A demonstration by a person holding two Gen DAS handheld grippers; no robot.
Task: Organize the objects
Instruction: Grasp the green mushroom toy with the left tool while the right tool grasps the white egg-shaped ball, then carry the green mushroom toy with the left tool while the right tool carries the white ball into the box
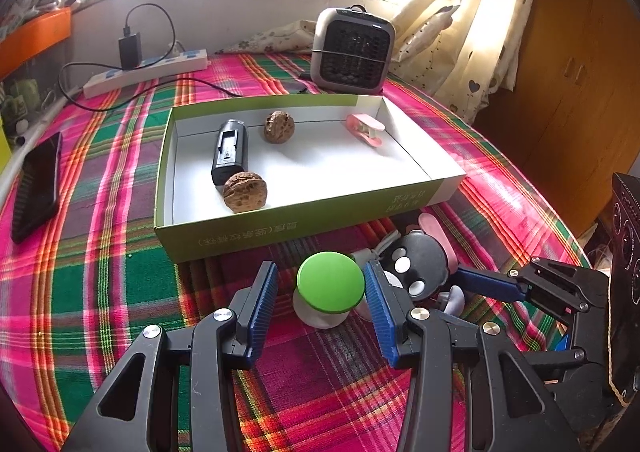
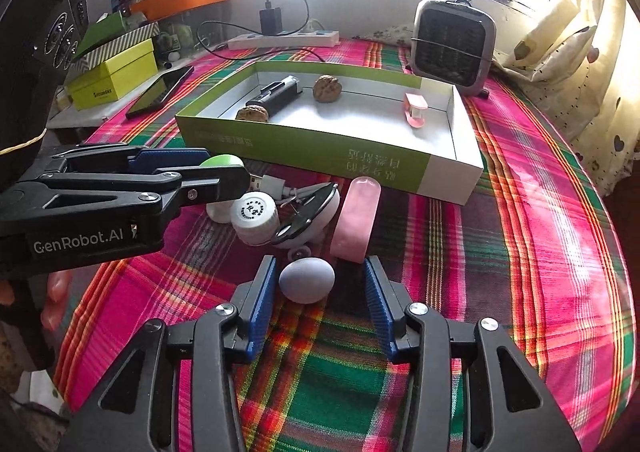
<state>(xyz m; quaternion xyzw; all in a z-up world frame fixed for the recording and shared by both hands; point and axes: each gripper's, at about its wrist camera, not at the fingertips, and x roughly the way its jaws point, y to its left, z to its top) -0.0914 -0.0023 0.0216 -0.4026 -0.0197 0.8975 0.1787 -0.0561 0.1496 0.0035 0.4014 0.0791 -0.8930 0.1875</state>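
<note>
Both grippers hang low over the plaid tablecloth [image 1: 100, 292], just near of the green-and-white box [image 1: 280, 220].

The left gripper [image 1: 320, 286] has its blue pads spread either side of a green-capped white bottle [image 1: 330, 282]. The right pad sits right at the cap's edge, the left pad stands clear of it, so there is no pinch. In the right wrist view this gripper [image 2: 224, 172] reaches in from the left, covering most of that green cap [image 2: 218, 161].

The right gripper [image 2: 320, 284] straddles a pale lilac egg [image 2: 307, 279] lying on the cloth. The egg sits close to the left pad, while a plain gap shows on the right side; the jaws are spread and nothing is pressed.

Just beyond the egg lies a small cluster: a white bottle [image 2: 256, 218] lying on its side, a black-and-white round gadget [image 2: 310, 212] and a pink oblong case [image 2: 356, 220], all near the box's near wall.

Inside the box lie two walnuts [image 1: 245, 192] [image 1: 279, 125], a black cylindrical device [image 1: 230, 150] and a pink clip [image 1: 366, 129] in the far right corner.

Far behind the box stand a small grey heater [image 1: 352, 50] and a power strip [image 1: 146, 72]. A dark phone [image 1: 36, 184] lies to the left.
</note>
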